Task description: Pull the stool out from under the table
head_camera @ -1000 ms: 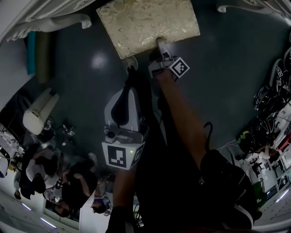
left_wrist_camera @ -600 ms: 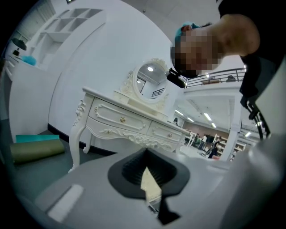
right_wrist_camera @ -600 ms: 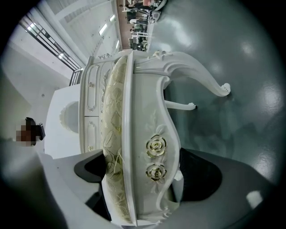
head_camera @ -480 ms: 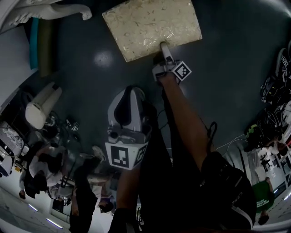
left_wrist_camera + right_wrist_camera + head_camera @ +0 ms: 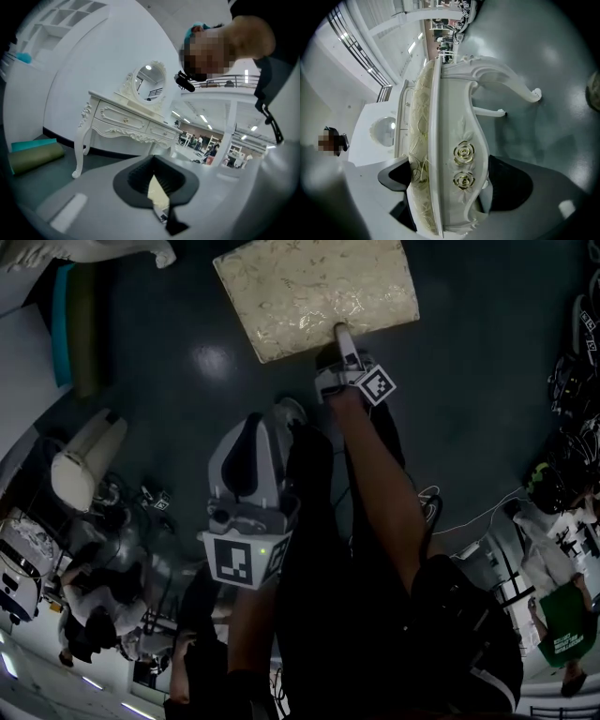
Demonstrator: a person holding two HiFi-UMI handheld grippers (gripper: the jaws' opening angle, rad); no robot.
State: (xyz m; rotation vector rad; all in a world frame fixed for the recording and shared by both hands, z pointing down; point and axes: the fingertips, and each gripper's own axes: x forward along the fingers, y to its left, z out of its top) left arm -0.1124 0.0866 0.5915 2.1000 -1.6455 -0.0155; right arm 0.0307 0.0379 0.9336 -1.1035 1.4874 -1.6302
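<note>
The stool [image 5: 314,292], white carved frame with a cream brocade cushion, stands on the dark floor at the top centre of the head view. My right gripper [image 5: 345,345] is shut on its near seat edge. In the right gripper view the stool [image 5: 454,140] shows its rose-carved rail clamped between the jaws of my right gripper [image 5: 450,185]. My left gripper [image 5: 277,418] hangs near my body, apart from the stool, jaws together and empty. The left gripper view has my left gripper [image 5: 157,180] pointing at the white dressing table [image 5: 126,123] with its oval mirror [image 5: 150,84].
A table leg [image 5: 94,251] shows at the top left. A teal and olive roll [image 5: 80,329] lies by the left wall, a white appliance [image 5: 84,465] below it. Shoes and cables [image 5: 572,390] crowd the right edge. People stand at lower left and lower right.
The table legs have slid up and out of the head view while the stool stays in the right gripper, so the stool has come away from the table. The left gripper dropped slightly.
</note>
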